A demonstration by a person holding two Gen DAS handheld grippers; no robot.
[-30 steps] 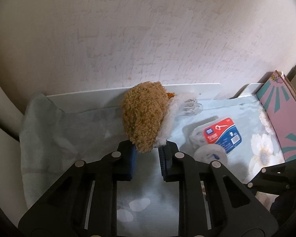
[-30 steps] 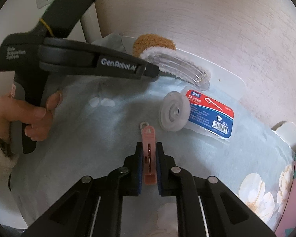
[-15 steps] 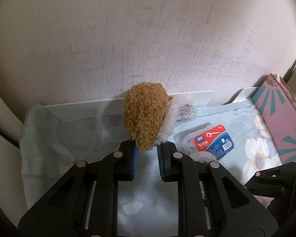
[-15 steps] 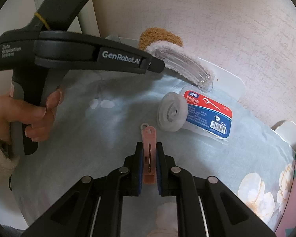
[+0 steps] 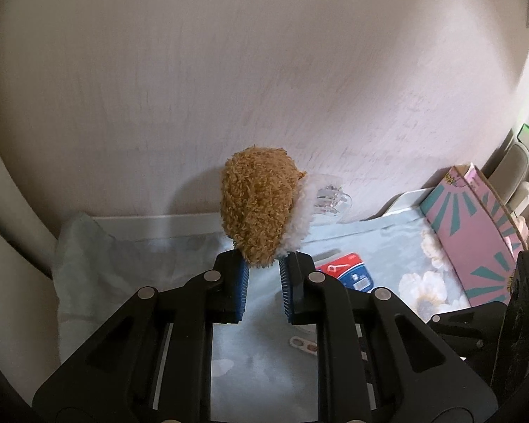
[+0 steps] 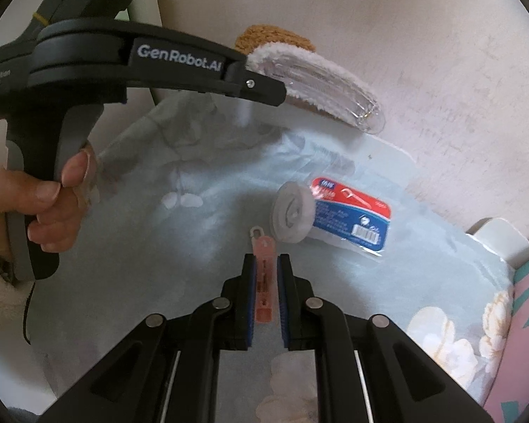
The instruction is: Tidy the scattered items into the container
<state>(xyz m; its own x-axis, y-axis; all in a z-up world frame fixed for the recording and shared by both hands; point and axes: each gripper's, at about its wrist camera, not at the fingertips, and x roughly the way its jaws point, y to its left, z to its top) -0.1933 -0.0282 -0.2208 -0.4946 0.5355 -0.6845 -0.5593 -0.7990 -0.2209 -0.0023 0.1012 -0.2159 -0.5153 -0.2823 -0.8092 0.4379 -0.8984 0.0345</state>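
White "GenRobot.AI" lettering marks the left gripper (image 6: 264, 88).

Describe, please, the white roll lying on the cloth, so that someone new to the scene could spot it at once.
Start from the pale blue floral cloth spread below the wall. Near its middle lies a flat dental floss packet with a red and blue label. The white roll rests against that packet's left end, standing on edge with its round, hollow-centred face showing; it is the only plain white disc there.

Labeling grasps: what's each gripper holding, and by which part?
Left gripper: fuzzy brown hair claw, pinched at its near end. Right gripper: pink clothespin, clamped across its sides.
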